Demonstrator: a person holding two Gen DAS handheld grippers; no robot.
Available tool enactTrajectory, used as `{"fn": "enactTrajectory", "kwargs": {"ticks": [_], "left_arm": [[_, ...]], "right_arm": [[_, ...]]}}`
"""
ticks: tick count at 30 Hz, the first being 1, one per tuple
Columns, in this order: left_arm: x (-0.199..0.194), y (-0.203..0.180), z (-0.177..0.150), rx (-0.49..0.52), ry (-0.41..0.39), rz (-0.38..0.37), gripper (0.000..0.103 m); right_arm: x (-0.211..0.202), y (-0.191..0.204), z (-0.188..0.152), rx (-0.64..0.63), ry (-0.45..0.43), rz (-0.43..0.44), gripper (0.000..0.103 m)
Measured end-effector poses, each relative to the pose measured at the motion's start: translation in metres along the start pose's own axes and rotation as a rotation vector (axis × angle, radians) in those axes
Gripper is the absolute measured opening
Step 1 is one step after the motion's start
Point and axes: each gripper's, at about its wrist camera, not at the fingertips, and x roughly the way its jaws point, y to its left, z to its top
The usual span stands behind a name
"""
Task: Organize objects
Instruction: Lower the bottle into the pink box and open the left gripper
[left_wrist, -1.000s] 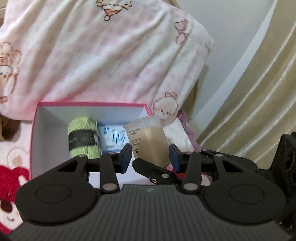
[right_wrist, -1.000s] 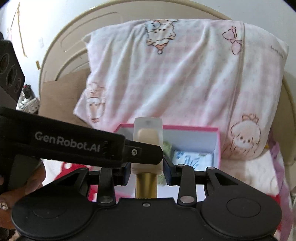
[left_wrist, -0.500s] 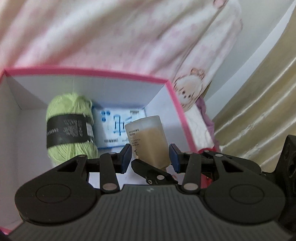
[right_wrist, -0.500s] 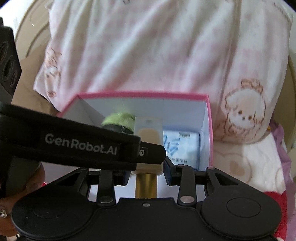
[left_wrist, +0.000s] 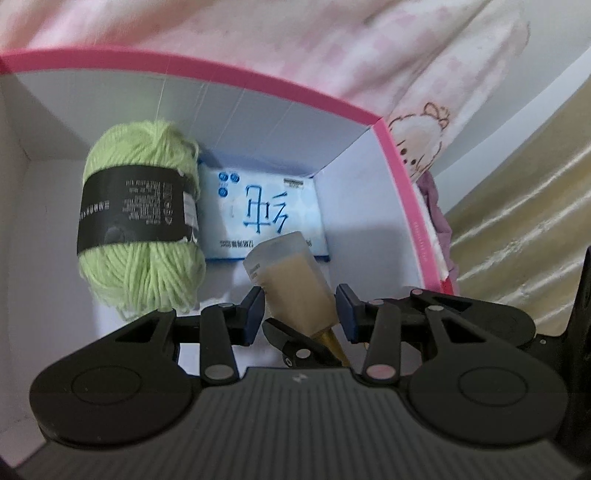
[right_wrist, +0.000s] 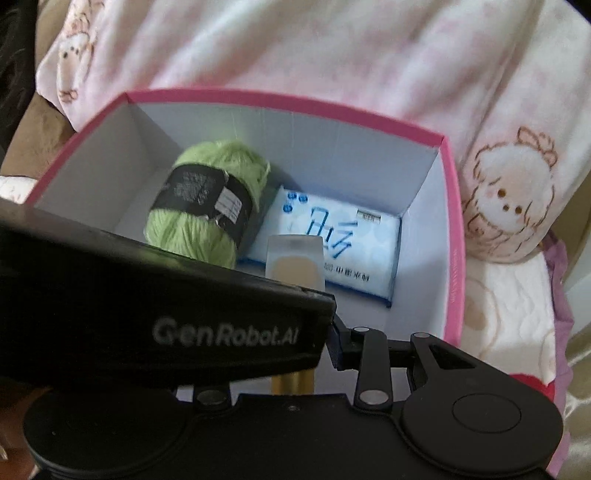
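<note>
A beige-filled frosted bottle is held tilted above the pink-rimmed box, near green yarn and a blue tissue pack inside.

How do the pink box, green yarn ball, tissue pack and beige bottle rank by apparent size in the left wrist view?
1. pink box
2. green yarn ball
3. tissue pack, close behind the yarn
4. beige bottle, partly hidden and nearest the camera, so its rank is unsure

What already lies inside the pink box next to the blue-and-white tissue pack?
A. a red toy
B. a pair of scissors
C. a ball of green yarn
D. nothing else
C: a ball of green yarn with a black label band lies on the floor of the pink box, right beside the tissue pack.
</note>
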Motion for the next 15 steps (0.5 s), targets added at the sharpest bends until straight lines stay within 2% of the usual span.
{"fn": "enactTrajectory", "kwargs": {"ticks": [5, 9, 12, 15], "left_arm": [[0.003, 0.003, 0.004, -0.031, 0.016, -0.014, 0.036], [0.002, 0.004, 0.008, -0.051, 0.023, -0.008, 0.035], [0.005, 0.003, 0.005, -0.035, 0.033, 0.031, 0.035], [0.008, 0.003, 0.003, -0.039, 0.037, 0.035, 0.036]], "right_arm": [[0.005, 0.004, 0.002, -0.011, 0.033, -0.025, 0.04], [-0.008, 0.005, 0.001, -0.054, -0.004, -0.014, 0.041], [-0.024, 0.0, -0.002, -0.085, -0.04, 0.02, 0.041], [-0.036, -0.013, -0.006, -0.075, -0.056, 0.084, 0.041]]}}
